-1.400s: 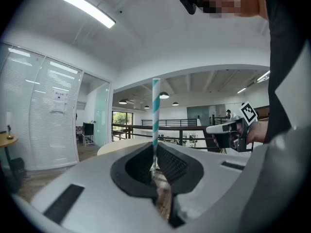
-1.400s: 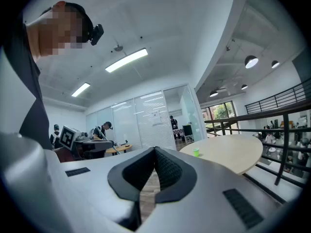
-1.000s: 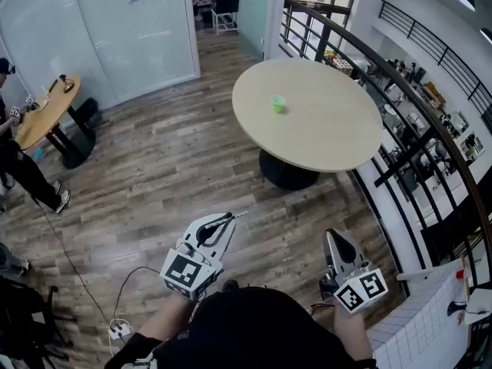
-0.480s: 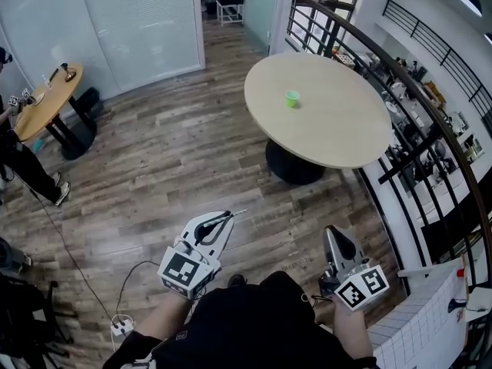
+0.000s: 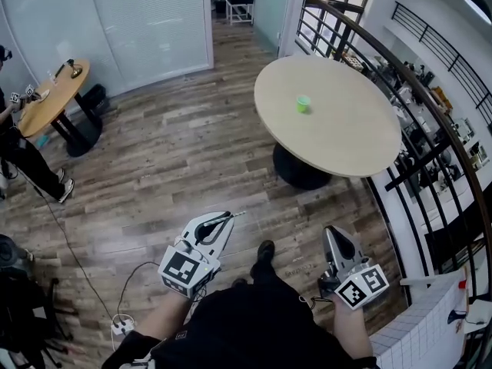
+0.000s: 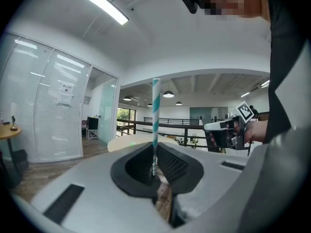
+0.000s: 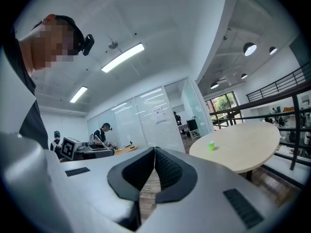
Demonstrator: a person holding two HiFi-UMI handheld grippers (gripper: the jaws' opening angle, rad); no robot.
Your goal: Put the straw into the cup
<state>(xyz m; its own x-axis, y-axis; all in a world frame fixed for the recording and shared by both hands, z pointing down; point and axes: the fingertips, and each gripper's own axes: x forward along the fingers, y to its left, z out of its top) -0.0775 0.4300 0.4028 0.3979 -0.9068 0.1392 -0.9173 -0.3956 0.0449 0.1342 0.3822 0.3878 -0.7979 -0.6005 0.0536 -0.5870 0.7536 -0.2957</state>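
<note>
A small green cup [image 5: 304, 104] stands on the round beige table [image 5: 354, 141] ahead, far from both grippers. My left gripper [image 5: 229, 220] is shut on a teal-and-white striped straw [image 6: 155, 115], which stands upright between the pads in the left gripper view. In the head view only the straw's tip [image 5: 241, 214] shows. My right gripper [image 5: 332, 234] is held level at the right with its jaws shut and nothing between them. The right gripper view shows the cup [image 7: 211, 146] on the table [image 7: 243, 152] beyond the shut gripper [image 7: 154, 154].
A black metal railing [image 5: 400, 91] curves around the table's far and right sides. At the left a person [image 5: 19, 156] stands by a smaller round table [image 5: 50, 102]. A cable with a power strip [image 5: 119, 329] lies on the wooden floor. Glass walls [image 5: 115, 21] stand behind.
The view has advanced across the floor: the table and cup have shifted right and slightly lower in the head view. Both grippers keep their pose, the straw still held.
</note>
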